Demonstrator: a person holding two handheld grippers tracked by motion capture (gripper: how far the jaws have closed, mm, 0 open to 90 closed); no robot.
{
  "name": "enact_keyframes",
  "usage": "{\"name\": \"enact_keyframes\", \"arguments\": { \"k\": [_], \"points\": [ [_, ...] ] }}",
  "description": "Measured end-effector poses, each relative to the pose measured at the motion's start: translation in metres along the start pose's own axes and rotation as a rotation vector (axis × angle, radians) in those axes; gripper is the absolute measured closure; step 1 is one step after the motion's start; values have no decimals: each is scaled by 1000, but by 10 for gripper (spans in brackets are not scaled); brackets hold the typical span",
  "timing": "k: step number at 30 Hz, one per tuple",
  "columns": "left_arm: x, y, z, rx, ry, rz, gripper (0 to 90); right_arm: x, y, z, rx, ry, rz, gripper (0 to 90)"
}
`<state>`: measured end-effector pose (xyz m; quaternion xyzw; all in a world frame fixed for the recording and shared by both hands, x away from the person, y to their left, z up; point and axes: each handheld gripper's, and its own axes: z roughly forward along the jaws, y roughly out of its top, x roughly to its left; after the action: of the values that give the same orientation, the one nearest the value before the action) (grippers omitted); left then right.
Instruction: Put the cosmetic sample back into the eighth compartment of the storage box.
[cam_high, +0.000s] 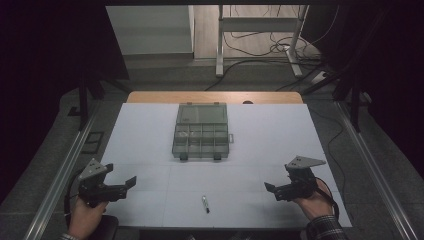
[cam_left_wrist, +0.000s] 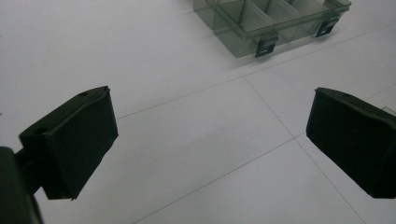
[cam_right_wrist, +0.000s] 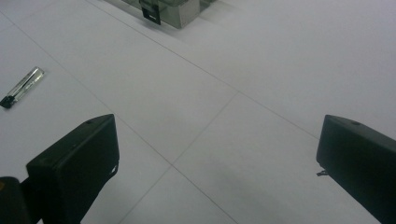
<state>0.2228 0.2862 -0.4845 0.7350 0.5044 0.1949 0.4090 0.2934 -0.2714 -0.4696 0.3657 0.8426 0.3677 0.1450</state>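
From the high view, a white table (cam_high: 260, 150) carries a clear compartment box (cam_high: 201, 131) with its lid folded back, sitting in the middle towards the far edge. A small pen-like item (cam_high: 205, 203) lies alone near the near edge, roughly midway between the two hands. The left gripper (cam_high: 131, 182) is held in the left hand (cam_high: 86, 217) at the near-left corner, off the table's edge, pointing inward; its jaws look parted. The right gripper (cam_high: 268, 187) is held in the right hand (cam_high: 314, 202) at the near-right corner, also pointing inward, holding nothing. Both are well apart from the box and the pen-like item.

In the left gripper view, the two black jaws stand wide apart with bare table between them. The compartment box (cam_left_wrist: 271, 23) shows at the top, its two dark latches facing the camera, well apart from the jaws.

In the right gripper view, the jaws are likewise spread wide over bare table. The pen-like item (cam_right_wrist: 22, 87) lies at the left edge, above the left jaw and clear of it. A corner of the box (cam_right_wrist: 173, 11) with one latch shows at the top
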Motion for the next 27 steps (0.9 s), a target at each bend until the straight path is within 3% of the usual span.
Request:
{"name": "enact_keyframes", "arguments": {
  "k": [11, 27],
  "points": [
    [1, 0, 0, -1, -2, -6, 24, 11, 8, 9, 0, 52, -11, 0],
    [1, 0, 0, 0, -6, -10, 25, 25, 15, 20, 4, 88, -33, 0]
  ]
}}
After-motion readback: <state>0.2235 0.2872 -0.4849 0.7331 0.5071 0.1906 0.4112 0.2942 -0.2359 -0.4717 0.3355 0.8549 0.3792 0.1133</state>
